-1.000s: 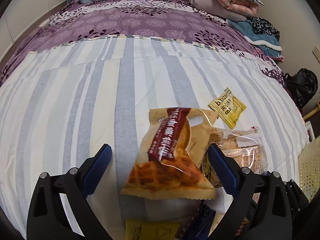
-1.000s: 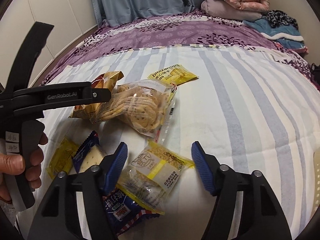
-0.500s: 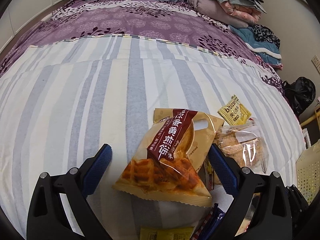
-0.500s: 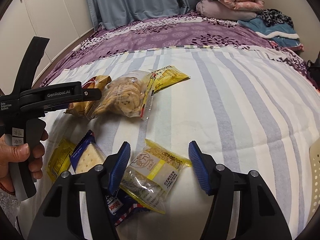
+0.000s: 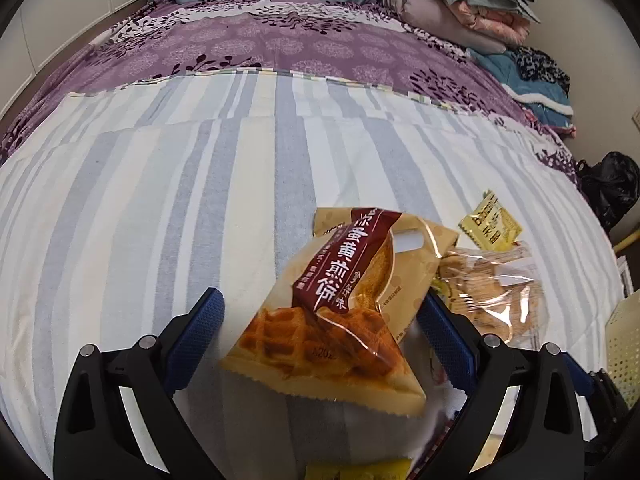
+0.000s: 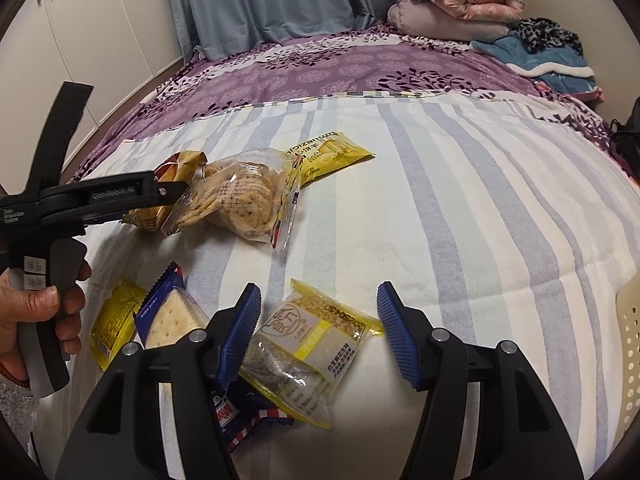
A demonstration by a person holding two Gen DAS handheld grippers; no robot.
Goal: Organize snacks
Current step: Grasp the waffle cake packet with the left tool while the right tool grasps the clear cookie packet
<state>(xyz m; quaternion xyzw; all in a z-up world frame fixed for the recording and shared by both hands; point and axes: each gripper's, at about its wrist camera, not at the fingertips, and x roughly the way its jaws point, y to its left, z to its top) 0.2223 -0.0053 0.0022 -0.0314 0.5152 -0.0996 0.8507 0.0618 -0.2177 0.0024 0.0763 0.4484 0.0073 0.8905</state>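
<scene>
Right tool (image 6: 318,330) parted around yellow snack packet (image 6: 308,344), left tool (image 5: 320,332) wide around waffle bag (image 5: 340,312).

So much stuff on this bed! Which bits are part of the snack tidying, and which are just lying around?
Part of the job:
waffle packet
clear biscuit bag
yellow packet
rice cake packet
blue cracker packet
perforated basket

Just lying about:
folded quilts
blue blanket
black bag
curtain
</scene>
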